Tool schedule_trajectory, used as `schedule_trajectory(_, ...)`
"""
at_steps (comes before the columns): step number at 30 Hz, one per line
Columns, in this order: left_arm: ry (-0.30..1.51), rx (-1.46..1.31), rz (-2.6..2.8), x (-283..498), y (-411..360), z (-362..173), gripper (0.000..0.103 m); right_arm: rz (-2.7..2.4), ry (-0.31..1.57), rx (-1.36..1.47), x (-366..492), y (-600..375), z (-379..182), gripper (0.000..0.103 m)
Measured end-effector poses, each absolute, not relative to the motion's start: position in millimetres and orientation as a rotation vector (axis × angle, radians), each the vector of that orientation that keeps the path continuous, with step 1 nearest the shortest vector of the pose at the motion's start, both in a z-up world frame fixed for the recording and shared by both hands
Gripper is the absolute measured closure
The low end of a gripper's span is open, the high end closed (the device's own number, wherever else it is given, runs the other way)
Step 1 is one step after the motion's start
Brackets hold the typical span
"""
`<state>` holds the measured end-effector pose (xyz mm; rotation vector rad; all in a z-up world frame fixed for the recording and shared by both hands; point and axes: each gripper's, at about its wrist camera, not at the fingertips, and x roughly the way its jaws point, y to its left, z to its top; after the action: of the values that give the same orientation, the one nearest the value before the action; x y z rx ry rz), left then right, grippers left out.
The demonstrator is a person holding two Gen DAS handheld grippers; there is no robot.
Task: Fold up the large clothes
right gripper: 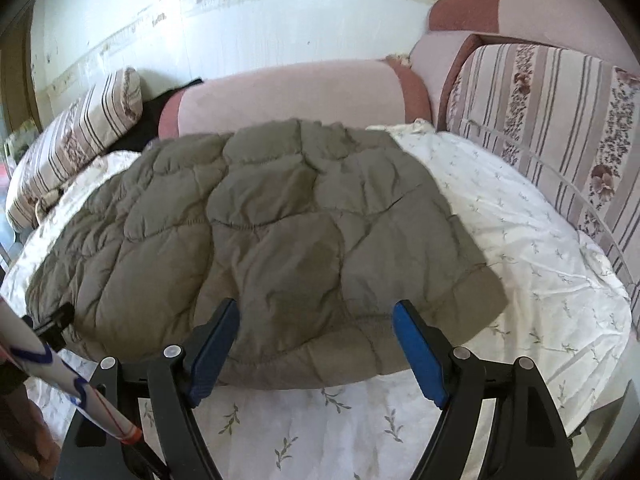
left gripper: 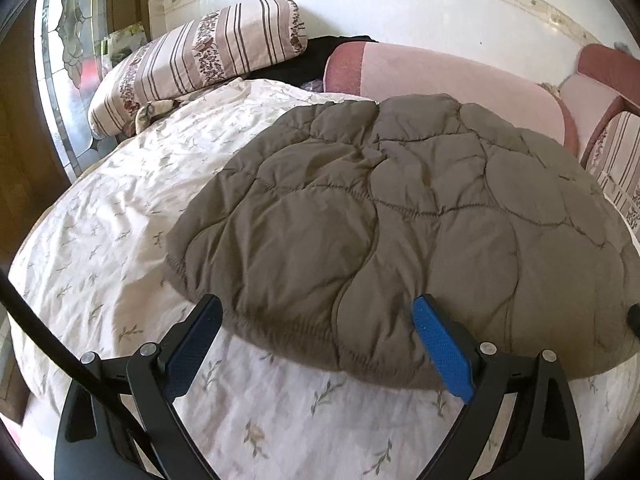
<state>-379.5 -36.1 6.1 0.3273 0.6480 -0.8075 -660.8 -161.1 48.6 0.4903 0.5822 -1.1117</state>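
A large olive-brown quilted jacket [left gripper: 400, 216] [right gripper: 256, 232] lies spread flat on a white floral sheet [left gripper: 120, 216] [right gripper: 540, 248]. My left gripper [left gripper: 318, 308] hovers open over the jacket's near left hem, with its blue pads [left gripper: 440, 348] wide apart and nothing pressed between them. Over the near right hem hangs my right gripper [right gripper: 314, 312], also open, its blue pads [right gripper: 416, 348] straddling the elastic edge without gripping it. The left gripper's tip [right gripper: 60, 316] shows at the jacket's left edge in the right wrist view.
A striped floral pillow [left gripper: 192, 60] [right gripper: 76, 136] lies at the far left. A pink bolster [left gripper: 448, 76] [right gripper: 296, 92] runs along the white wall behind the jacket. A striped cushion [right gripper: 552, 128] stands to the right. A black cable [left gripper: 68, 360] crosses the left wrist view.
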Motion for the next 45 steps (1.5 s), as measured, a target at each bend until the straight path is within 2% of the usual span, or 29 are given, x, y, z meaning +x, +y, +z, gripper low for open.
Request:
schedule_trajectory(3,0.640,0.334,-0.822,-384,-32,15,0.007,-1.125,0.554,0.523,-675,-163,47,0.020)
schedule_trajectory(8,0.497,0.366,-0.834,-390,-23,34,0.007,-1.196,0.478,0.635,-710,-186,44,0.022)
schedule_trajectory(9,0.483,0.367,-0.837,-388,-21,35,0.007,-1.211,0.459,0.660,-718,-191,43,0.025)
schedule_trajectory(11,0.491,0.362,-0.846,-380,-23,33,0.007,-1.212,0.447,0.724,-731,-203,35,0.045)
schedule_trajectory(13,0.517,0.346,-0.851,-370,-27,28,0.007,-1.212,0.432,0.771,-738,-209,31,0.049)
schedule_trajectory(18,0.644,0.322,-0.878,-352,-39,4,0.007,-1.229,0.468,0.719,-725,-208,31,0.048)
schedule_trajectory(21,0.644,0.309,-0.878,-351,-41,1,0.007,-1.244,0.534,0.658,-709,-207,26,0.045)
schedule_trajectory(32,0.623,0.303,-0.900,-355,-40,3,0.007,-1.140,0.530,0.416,-649,-162,43,0.043)
schedule_trajectory(37,0.623,0.303,-0.905,-355,-41,3,0.007,-1.111,0.613,0.430,-623,-163,25,0.042)
schedule_trajectory(45,0.611,0.305,-0.904,-356,-41,4,0.007,-1.119,0.593,0.417,-628,-155,32,0.041)
